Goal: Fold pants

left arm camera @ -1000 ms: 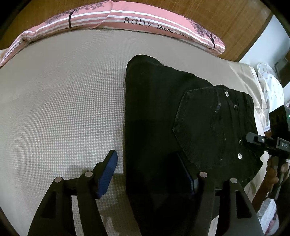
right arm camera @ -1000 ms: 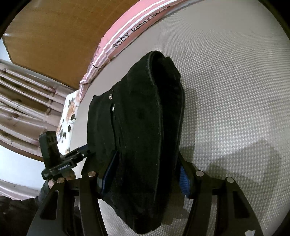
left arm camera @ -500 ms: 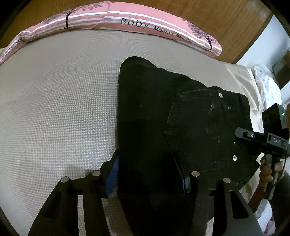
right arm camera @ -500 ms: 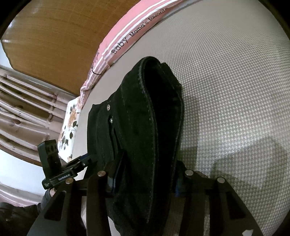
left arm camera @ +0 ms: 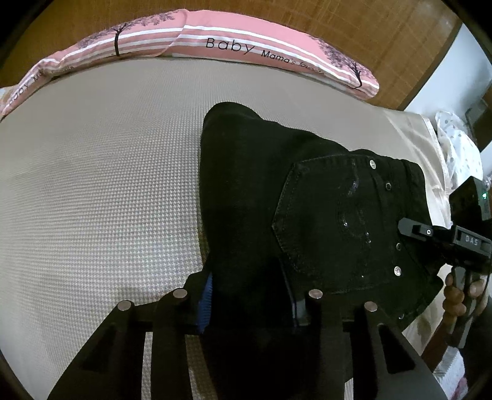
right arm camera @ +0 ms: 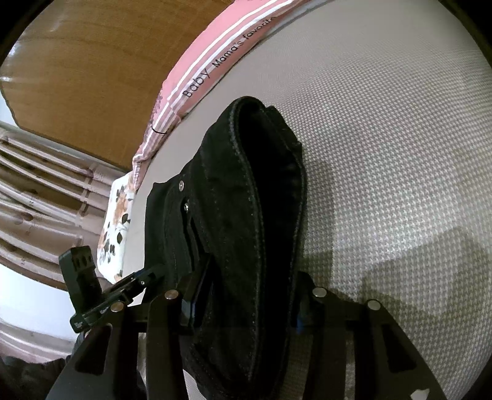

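The black pants lie folded into a thick stack on the beige woven bed mat, back pocket with rivets facing up. My left gripper is shut on the near edge of the stack, its blue pads pressed into the cloth. In the right wrist view the pants show as a rolled fold seen end-on, and my right gripper is shut on that edge. The right gripper also shows in the left wrist view at the waistband side, held by a hand.
A pink striped pillow lies along the wooden headboard at the far side. A floral cloth and curtains are beyond the mat's edge. A white dotted cloth lies at the right.
Both grippers were open around the pants' edge a second ago and have closed onto it. The left gripper slid right so the stack sits between its fingers.
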`<state>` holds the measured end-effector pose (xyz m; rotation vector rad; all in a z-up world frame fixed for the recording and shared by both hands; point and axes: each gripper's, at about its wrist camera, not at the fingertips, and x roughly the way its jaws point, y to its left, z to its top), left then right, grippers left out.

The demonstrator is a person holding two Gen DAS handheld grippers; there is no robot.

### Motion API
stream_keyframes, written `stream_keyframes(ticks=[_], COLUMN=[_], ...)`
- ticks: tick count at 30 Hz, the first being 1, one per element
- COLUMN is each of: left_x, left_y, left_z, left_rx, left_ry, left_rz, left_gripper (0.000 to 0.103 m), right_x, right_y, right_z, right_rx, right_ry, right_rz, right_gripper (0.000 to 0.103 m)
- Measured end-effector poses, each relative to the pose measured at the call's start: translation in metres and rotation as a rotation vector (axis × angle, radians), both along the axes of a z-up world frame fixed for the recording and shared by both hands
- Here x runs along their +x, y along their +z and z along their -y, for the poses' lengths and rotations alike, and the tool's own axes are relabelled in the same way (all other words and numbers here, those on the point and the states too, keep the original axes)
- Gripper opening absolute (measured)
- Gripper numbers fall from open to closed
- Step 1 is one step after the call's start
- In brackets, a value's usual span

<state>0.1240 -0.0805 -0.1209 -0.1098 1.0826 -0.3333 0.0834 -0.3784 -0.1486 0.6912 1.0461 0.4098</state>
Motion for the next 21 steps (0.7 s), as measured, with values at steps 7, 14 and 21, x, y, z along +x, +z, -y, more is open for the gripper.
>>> stream_keyframes(ticks=[7,14,21], left_x=[0.000,0.000,-0.010], left_y=[0.002,0.007,0.019], left_z=[-0.006,-0.013,-0.027], left_rx=[-0.016,-0.069,-0.126], left_ry=[0.010,0.026,0.013], left_rz=[0.000,0.001,0.010], left_gripper=[0.028,0.016,0.012], right_x=[-0.002,-0.006,-0.017], right_y=[0.006,0.030,0.053], right_z=[-0.010,-0.023,-0.044], right_rx=[-0.026,-0.032,-0.051], right_ry=[-0.070,-0.124,-0.140], right_rz=[-0.020,-0.016,0.009], right_gripper=[0.035,0.024,0.022])
